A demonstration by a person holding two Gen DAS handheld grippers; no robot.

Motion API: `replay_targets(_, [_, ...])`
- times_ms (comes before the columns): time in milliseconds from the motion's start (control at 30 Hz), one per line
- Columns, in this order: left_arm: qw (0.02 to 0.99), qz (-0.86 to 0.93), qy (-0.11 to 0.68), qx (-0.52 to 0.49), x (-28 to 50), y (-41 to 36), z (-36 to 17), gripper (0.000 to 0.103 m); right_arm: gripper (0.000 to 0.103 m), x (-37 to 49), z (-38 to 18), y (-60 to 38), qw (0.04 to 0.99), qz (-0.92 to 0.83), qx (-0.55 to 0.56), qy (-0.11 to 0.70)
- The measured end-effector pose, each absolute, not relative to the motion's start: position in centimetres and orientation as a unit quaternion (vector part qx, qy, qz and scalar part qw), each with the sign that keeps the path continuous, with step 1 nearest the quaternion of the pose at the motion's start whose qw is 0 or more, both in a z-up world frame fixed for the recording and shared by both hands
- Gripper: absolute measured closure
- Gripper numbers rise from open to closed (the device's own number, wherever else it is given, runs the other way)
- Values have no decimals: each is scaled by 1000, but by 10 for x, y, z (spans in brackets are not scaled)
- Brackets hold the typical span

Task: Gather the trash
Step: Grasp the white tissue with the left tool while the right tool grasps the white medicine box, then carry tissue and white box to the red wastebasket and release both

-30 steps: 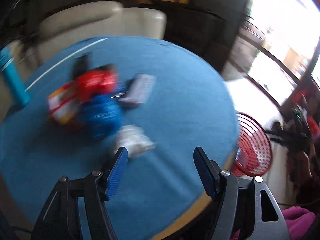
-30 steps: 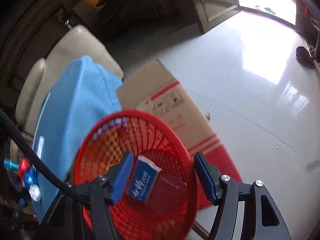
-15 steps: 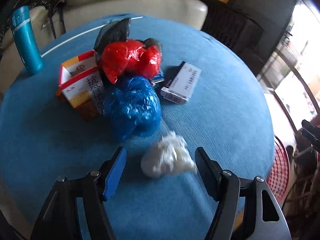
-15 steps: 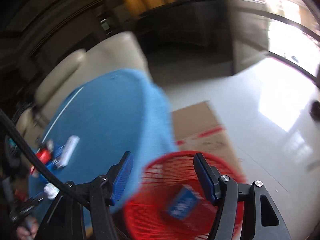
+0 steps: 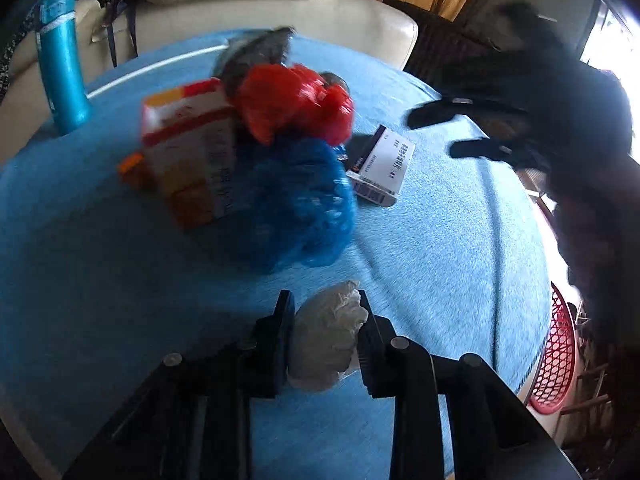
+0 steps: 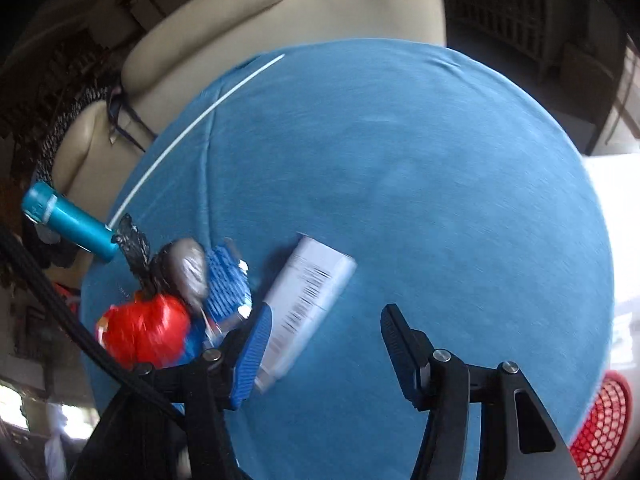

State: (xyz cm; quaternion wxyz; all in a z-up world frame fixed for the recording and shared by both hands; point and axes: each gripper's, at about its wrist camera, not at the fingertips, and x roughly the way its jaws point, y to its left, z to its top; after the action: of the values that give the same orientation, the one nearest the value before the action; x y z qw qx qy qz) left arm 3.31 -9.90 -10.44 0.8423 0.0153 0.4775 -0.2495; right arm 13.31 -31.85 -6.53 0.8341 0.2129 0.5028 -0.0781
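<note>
My left gripper [image 5: 325,312] is shut on a crumpled white plastic bag [image 5: 326,340] on the blue round table [image 5: 440,248]. Behind it lie a blue bag [image 5: 296,204], a red bag [image 5: 292,102], an orange and white box [image 5: 188,152] and a white barcode box [image 5: 380,170]. My right gripper [image 6: 324,332] is open above the table, its left finger beside the white barcode box [image 6: 308,300]; it also shows as a dark blurred shape in the left wrist view [image 5: 460,128]. The red mesh basket [image 5: 554,360] stands off the table's right edge.
A teal bottle [image 5: 64,60] stands at the table's far left. A cream sofa [image 5: 280,4] is behind the table. A black bag [image 6: 136,248] and a grey wad [image 6: 188,268] lie by the red bag [image 6: 144,328]. The basket's rim [image 6: 600,432] shows at lower right.
My left gripper has closed on the white bag. My right gripper has swung from over the red basket to over the table, near the barcode box.
</note>
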Motion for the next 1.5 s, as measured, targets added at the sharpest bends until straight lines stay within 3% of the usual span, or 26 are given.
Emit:
replay_targets(367, [879, -232, 416, 20, 24, -54, -80, 73, 46, 185, -98, -269, 817, -161, 117, 541])
replay_targets(833, [883, -252, 397, 2, 3, -31, -51, 72, 52, 94, -104, -291, 835, -70, 123, 532])
replay_targets(1033, [884, -254, 392, 14, -6, -45, -35, 72, 52, 30, -79, -309, 854, -24, 183, 487])
replay_targets(1500, [914, -191, 332, 132, -44, -102, 17, 72, 52, -80, 4, -296, 925, 21, 158, 346])
